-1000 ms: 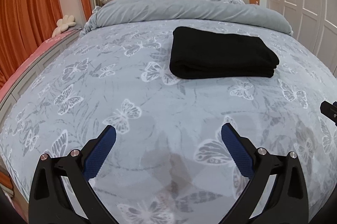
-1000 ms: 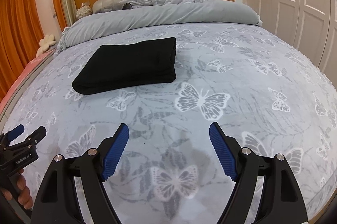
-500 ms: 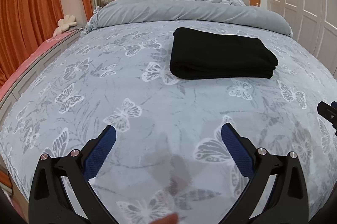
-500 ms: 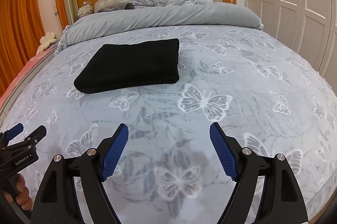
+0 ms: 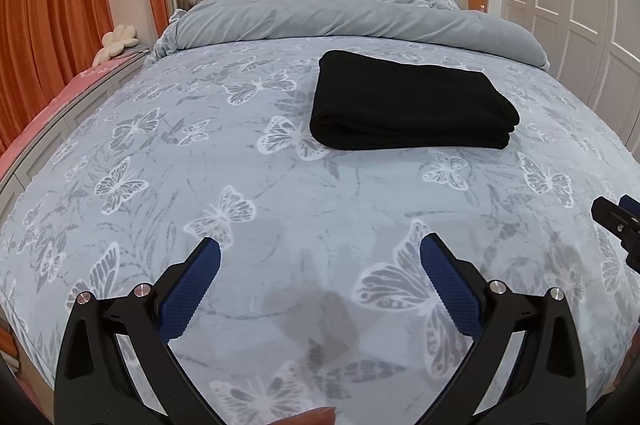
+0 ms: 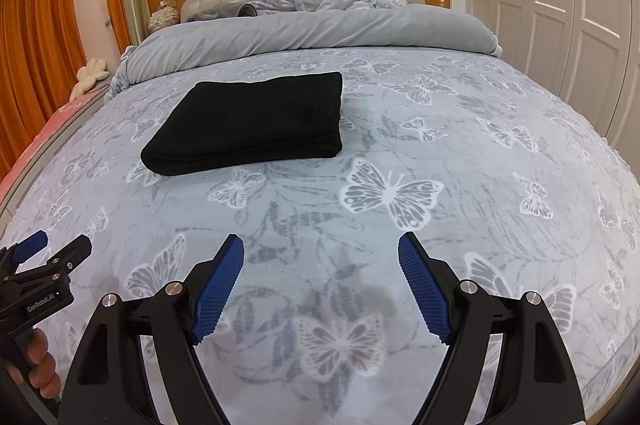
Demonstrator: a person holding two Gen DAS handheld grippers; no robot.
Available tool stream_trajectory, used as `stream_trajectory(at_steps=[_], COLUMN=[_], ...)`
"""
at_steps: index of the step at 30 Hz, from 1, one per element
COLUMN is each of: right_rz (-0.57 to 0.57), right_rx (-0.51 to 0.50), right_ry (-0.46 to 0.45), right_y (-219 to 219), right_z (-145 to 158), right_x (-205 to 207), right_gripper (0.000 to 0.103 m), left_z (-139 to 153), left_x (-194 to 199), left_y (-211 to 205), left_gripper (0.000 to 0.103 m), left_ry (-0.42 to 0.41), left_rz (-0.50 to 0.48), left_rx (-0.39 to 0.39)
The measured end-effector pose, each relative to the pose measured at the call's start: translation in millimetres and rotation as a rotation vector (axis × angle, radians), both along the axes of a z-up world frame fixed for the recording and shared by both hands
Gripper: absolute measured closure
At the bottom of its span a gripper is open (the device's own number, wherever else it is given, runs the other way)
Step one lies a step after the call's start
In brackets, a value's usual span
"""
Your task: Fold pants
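in the left wrist view the right gripper (image 5: 624, 225) is cut off by the right edge; a fingertip (image 5: 316, 419) barely shows at the bottom edge, too little to identify.

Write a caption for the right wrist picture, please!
Open right hand-held gripper above butterfly bedspread, black folded pants beyond.

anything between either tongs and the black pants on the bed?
Nothing visible. In both wrist views only bare butterfly bedspread lies between the open, empty left tongs or right tongs and the folded pants. The rolled duvet lies beyond the pants, out of the path.
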State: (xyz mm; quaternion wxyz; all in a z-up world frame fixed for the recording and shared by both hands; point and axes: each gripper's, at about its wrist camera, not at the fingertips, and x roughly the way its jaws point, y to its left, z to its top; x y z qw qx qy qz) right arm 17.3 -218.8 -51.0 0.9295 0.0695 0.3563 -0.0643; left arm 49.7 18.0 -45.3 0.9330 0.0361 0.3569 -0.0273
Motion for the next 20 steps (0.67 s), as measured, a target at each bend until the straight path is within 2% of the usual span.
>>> stream_trajectory(at_steps=[6,10,20], right_rz=[0.006,0.006,0.003], right_rx=[-0.005,-0.004,-0.009], right_ry=[0.003,0.004,0.015], right_y=[0.7,0.9,-2.9], right_z=[-0.8,-1.1,-5.8], right_x=[0.9,0.7,3.2], right_gripper=[0.026,0.026,0.025], left_z=[1.1,0.5,-1.8], left_x=[-0.4,-1.9,-0.6], left_y=[-2.1,0.4,0.9], left_gripper=[0.005,0.005,0.005], left_ry=[0.002,-0.014,0.003], left_rz=[-0.008,0.028,-0.014], left_rx=[-0.007,-0.005,-0.003])
